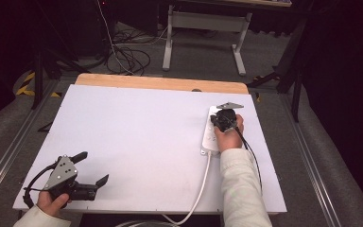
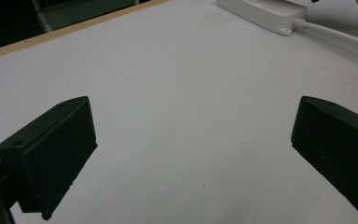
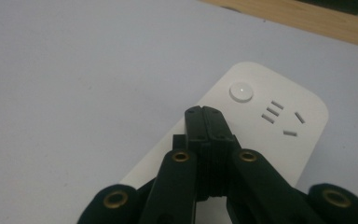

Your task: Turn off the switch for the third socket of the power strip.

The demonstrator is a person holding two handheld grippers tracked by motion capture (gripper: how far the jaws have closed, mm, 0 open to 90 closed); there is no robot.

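High view: power strip (image 1: 211, 135) lies at the table's (image 1: 137, 142) right, long axis running near to far, cord (image 1: 199, 189) leaving its near end. Right gripper (image 1: 223, 119) sits over it.

Left gripper view: left gripper (image 2: 191, 154) has jaws wide apart, nothing between; strip at top right.

Right gripper view: jaws pressed together, empty, over the strip, near its round button (image 3: 241, 91).

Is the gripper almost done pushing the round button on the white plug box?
Done: the right gripper is shut, poised above the power strip. In hand: its tip points near the round button, apparently not touching it. Left: pressing it. The left gripper rests open, far away.
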